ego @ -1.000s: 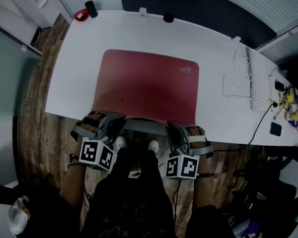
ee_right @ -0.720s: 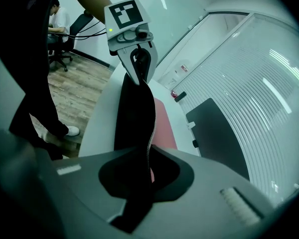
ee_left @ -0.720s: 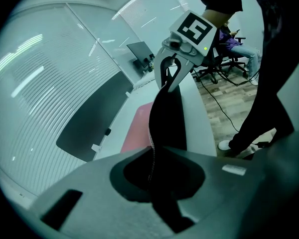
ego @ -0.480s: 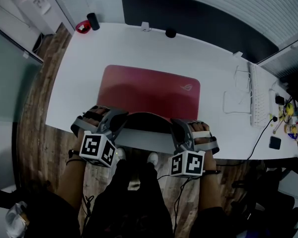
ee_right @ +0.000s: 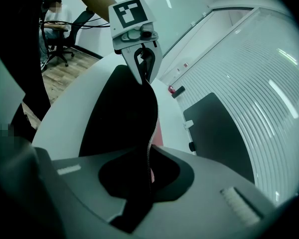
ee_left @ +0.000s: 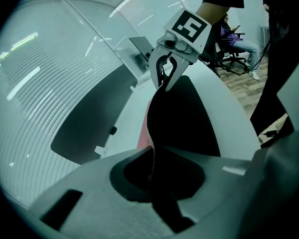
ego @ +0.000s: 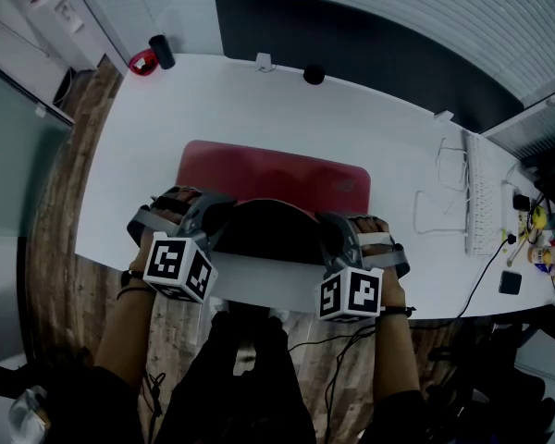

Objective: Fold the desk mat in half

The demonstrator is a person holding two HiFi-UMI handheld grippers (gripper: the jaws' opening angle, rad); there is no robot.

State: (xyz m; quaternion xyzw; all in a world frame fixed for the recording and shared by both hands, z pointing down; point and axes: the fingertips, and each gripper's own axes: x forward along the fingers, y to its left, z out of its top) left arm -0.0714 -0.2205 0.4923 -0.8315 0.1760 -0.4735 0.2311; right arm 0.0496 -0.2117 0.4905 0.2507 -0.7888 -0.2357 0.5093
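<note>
Pinching the near edge of the desk mat [ego: 268,167] tight with the left gripper [ee_right: 145,76], jaws squeezed together on the thin edge. Same with the right gripper [ee_left: 166,82]: clamped on that same near edge, further along to the right. Held up off the white desk [ego: 379,123] there, with the black underside showing between the two grippers, bowed up in a hump. Red top side lying flat on the desk just past both grippers, far edge well ahead of them. Stitched rim of the mat running straight into each pair of jaws. Far ahead of the grippers, beyond the mat, a long dark panel [ego: 379,49] along the desk's back edge. Way off to the right of the right gripper, a white keyboard [ego: 482,188] with a white cable [ego: 435,169] beside it. Far ahead and left of the left gripper, a black cylinder [ego: 161,50] next to a small red thing [ego: 142,61] by the desk's far corner.
</note>
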